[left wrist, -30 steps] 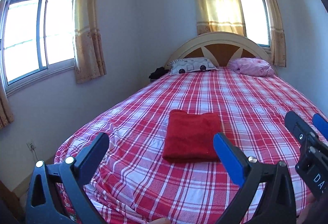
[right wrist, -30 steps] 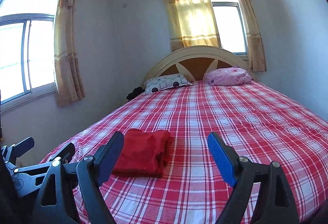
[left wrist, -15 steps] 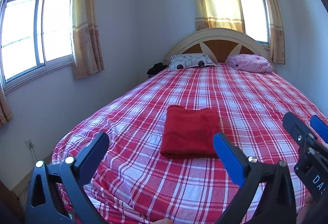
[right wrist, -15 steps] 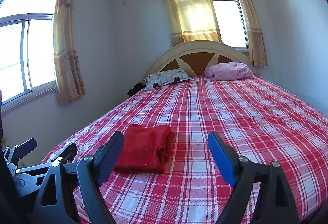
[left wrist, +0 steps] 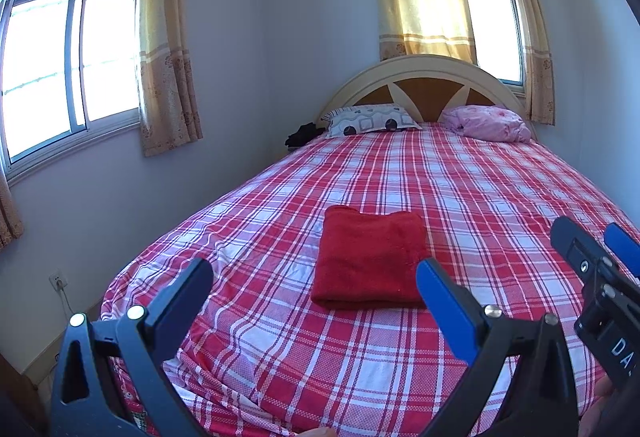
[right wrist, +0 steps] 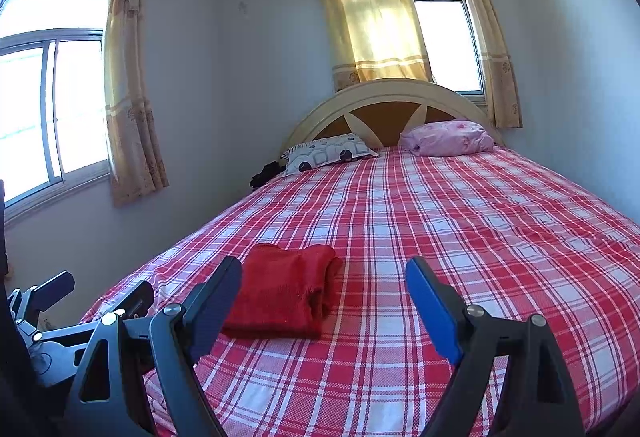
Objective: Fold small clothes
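Note:
A red garment lies folded into a neat rectangle on the red-and-white plaid bed. It also shows in the right wrist view, with stacked layers at its right edge. My left gripper is open and empty, held above the bed's near end, short of the garment. My right gripper is open and empty, to the right of the garment and a little back from it. The right gripper shows at the left wrist view's right edge; the left gripper shows at the right wrist view's left edge.
A patterned pillow and a pink bundle lie at the headboard. A dark item sits beside the bed's far left corner. Curtained windows are on the left and back walls. The bed's left edge drops to the floor.
Both grippers have tilted slightly upward and drawn back a little, so the folded garment sits lower in both views. The garment has not moved. Both grippers stay open.

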Demonstrator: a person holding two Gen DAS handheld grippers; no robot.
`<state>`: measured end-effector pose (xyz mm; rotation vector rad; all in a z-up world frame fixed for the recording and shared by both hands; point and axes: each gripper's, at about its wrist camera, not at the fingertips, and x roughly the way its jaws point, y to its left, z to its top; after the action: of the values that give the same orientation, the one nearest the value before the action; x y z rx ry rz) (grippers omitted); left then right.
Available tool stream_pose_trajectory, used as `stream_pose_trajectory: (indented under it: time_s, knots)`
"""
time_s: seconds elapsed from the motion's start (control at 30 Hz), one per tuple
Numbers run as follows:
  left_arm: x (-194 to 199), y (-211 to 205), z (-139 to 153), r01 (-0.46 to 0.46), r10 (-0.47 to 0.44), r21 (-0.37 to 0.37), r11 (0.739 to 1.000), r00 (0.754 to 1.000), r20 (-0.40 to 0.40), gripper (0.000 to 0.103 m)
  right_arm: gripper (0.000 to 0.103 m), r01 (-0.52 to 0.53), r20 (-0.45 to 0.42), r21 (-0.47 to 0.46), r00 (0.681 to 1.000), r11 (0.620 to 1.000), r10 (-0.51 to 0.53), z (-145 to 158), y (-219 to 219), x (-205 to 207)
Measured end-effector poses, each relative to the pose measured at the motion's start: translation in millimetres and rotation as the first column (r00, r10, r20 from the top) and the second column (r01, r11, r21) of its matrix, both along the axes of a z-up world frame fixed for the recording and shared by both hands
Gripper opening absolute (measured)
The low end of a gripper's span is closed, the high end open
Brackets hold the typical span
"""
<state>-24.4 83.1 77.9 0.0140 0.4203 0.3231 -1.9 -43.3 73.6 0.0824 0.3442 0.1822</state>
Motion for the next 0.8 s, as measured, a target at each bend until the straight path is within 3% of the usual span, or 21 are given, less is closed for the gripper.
stream_pose_trajectory:
  time_s: [0.8]
  knots:
    - [5.6, 2.5, -4.9, 0.003, -0.002, 0.003, 1.000, 1.000, -0.027, 0.103, 0.084, 0.006, -0.027, 0.000, 1.000, 1.000, -0.006, -6.3, 0.1, 2.1]
